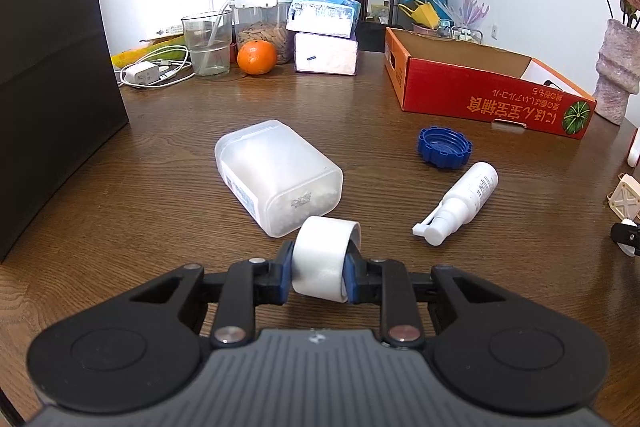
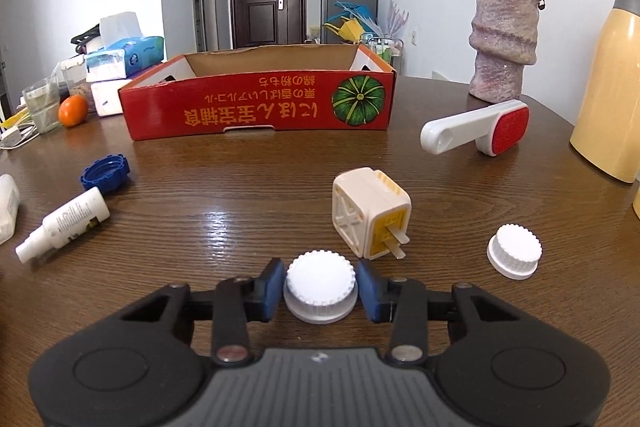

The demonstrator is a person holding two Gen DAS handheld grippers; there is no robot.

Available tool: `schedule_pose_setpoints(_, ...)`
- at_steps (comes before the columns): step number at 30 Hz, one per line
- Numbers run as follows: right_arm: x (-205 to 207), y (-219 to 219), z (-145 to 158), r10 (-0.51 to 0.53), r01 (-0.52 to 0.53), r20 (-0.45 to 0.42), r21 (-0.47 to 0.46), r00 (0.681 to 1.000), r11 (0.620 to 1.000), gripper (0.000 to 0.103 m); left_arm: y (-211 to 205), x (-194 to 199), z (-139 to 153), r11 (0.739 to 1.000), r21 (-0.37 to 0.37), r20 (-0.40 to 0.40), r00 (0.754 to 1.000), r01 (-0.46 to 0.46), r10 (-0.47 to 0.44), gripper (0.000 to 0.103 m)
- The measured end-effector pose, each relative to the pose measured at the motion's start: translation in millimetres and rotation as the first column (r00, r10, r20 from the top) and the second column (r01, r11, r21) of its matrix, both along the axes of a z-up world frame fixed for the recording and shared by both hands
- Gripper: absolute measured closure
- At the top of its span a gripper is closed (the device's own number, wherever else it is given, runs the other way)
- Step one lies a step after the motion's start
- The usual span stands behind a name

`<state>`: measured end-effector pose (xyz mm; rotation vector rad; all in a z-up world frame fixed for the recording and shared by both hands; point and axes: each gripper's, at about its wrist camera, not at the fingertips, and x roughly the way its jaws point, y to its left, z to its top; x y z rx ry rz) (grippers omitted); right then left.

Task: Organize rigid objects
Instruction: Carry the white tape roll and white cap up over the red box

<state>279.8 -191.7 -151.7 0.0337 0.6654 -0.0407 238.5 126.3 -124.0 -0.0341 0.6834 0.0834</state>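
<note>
My left gripper (image 1: 320, 269) is shut on a white tape roll (image 1: 325, 251), held on edge just above the wooden table. Beyond it lie a translucent plastic container (image 1: 276, 175), a blue lid (image 1: 444, 147) and a white spray bottle (image 1: 464, 203). In the right wrist view, my right gripper (image 2: 321, 285) has its blue pads against both sides of a white ribbed cap (image 2: 320, 277) that sits on the table. A cream plug adapter (image 2: 370, 215) and a second white cap (image 2: 514, 257) lie just past it. The red cardboard box (image 2: 260, 107) stands open further back.
A white and red lint brush (image 2: 476, 131), a pink vase (image 2: 504, 39) and a yellow flask (image 2: 608, 87) stand at the right. At the back left are an orange (image 1: 257, 57), a glass, tissue packs and a charger. A black block borders the left edge.
</note>
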Motion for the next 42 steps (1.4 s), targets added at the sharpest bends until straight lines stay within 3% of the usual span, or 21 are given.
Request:
schedule_pose_setpoints(18, -14.7, 0.2, 13.1, 0.024, -0.027, 0.087, 0.034, 0.996, 0.999, 0.064, -9.0, -3.7, 4.1, 0.999, -0.002, 0.017, 0.999, -0.032, 0.032, 0.078)
schedule_pose_setpoints(42, -14.8, 11.3, 65.1, 0.138, -0.147, 0.22, 0.021, 0.966, 0.989, 0.064, -49.1, -0.8, 59.6, 1.0, -0.013, 0.124, 0.992, -0.026, 0.027, 0.078)
